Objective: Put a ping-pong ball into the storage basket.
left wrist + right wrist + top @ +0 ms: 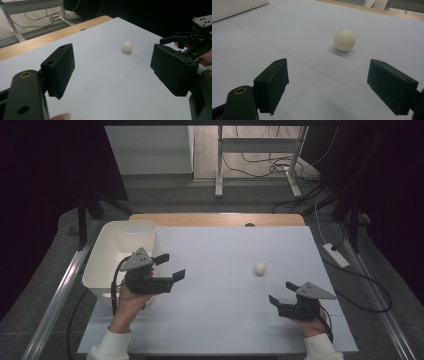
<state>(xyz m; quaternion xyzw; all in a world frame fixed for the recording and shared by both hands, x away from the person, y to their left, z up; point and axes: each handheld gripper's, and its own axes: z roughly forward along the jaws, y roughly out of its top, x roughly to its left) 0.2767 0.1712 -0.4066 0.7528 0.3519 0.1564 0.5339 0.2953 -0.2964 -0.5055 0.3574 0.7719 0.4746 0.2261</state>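
A small white ball (259, 268) rests on the pale table (220, 265), right of centre. It lies a short way ahead of my right gripper (328, 86), whose jaws stand wide apart and empty; the ball (344, 40) sits beyond them. In the high view the right gripper (281, 292) is near the front right corner. My left gripper (170, 266) is held at the left, beside a white bin (107, 257), jaws open and empty. Past the left gripper (113, 67), the ball (127, 46) and the other gripper (192, 41) show farther off.
The white bin stands at the table's left edge. A wooden strip (217, 219) runs along the far edge. Beyond the table are a metal frame (260, 155) and loose cables (270, 167) on the floor. A power strip (336, 255) lies off the right side.
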